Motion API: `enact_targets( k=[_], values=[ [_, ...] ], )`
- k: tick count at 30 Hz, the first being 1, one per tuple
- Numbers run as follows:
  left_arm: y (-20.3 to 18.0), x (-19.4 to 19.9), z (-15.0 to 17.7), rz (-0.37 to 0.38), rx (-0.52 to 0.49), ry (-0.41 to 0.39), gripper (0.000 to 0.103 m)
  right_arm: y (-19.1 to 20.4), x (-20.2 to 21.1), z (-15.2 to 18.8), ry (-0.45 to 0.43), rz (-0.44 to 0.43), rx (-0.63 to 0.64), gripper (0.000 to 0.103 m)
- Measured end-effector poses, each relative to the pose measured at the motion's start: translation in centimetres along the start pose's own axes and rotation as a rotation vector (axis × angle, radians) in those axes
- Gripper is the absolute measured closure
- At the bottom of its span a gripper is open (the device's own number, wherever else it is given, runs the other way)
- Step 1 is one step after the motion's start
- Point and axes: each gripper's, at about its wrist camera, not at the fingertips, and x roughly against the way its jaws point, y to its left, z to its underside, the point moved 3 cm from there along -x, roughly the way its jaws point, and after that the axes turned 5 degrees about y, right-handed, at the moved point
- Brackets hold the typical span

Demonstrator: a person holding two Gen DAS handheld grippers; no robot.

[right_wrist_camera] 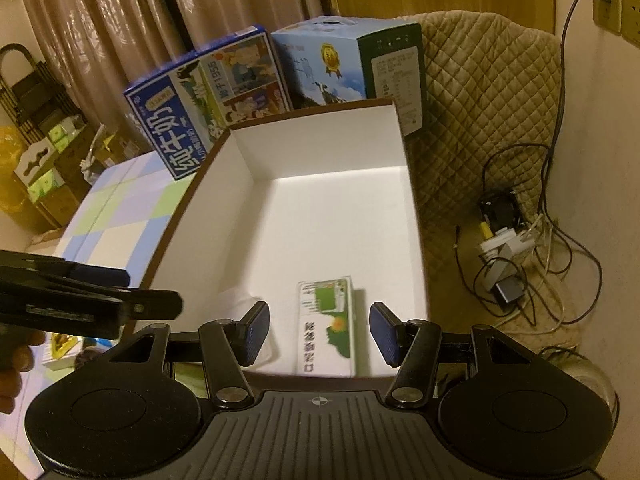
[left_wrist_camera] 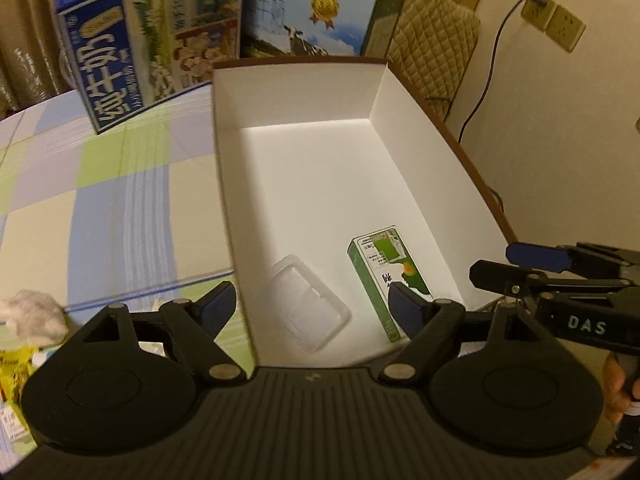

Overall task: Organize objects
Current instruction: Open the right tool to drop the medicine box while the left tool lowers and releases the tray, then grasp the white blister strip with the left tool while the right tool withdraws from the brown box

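Note:
A white open box with a brown rim (left_wrist_camera: pixel 400 92) (right_wrist_camera: pixel 412 208) stands on the checked table. On its floor lie a small green and white carton (left_wrist_camera: pixel 384 276) (right_wrist_camera: pixel 326 326) and a clear plastic case (left_wrist_camera: pixel 308 306). My left gripper (left_wrist_camera: pixel 316 304) hangs open over the box's near end, nothing between its fingers. My right gripper (right_wrist_camera: pixel 318 330) is open too, its fingers apart on either side of the carton and above it. Each gripper shows at the edge of the other's view.
Two large milk cartons, one blue (left_wrist_camera: pixel 148 52) (right_wrist_camera: pixel 208 96) and one sky blue (left_wrist_camera: pixel 320 16) (right_wrist_camera: pixel 344 60), stand behind the box. A crumpled tissue (left_wrist_camera: pixel 34 316) and packets lie at the table's left. Cables and chargers (right_wrist_camera: pixel 508 248) lie beside a quilted chair at right.

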Motion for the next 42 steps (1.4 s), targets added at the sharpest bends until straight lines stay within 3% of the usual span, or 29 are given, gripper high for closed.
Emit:
enact_targets(
  k=[10,22,32,42],
  values=[
    [3.3,5.1,3.5,-0.013,0.062,-0.077,0.022,2.5,1.5,2.3,-0.006,-0.028,-0.013,0.05],
    [8.4,7.9,8.3,-0.041,0.094,-0.068,0.022,6.9,1.7,5.2,0.012,-0.051,-0.021,0.05],
    [11.7,7.3,10.5,-0.05,0.088,-0.025,0.022,9.1,0.2,6.9,0.052,-0.041,-0.061,0.05],
    [12.6,4.4,9.8,-0.04,0.026,0.003,0.024,8.9,-1.3,7.6,0.082,-0.008,-0.124,0.05]
  ],
)
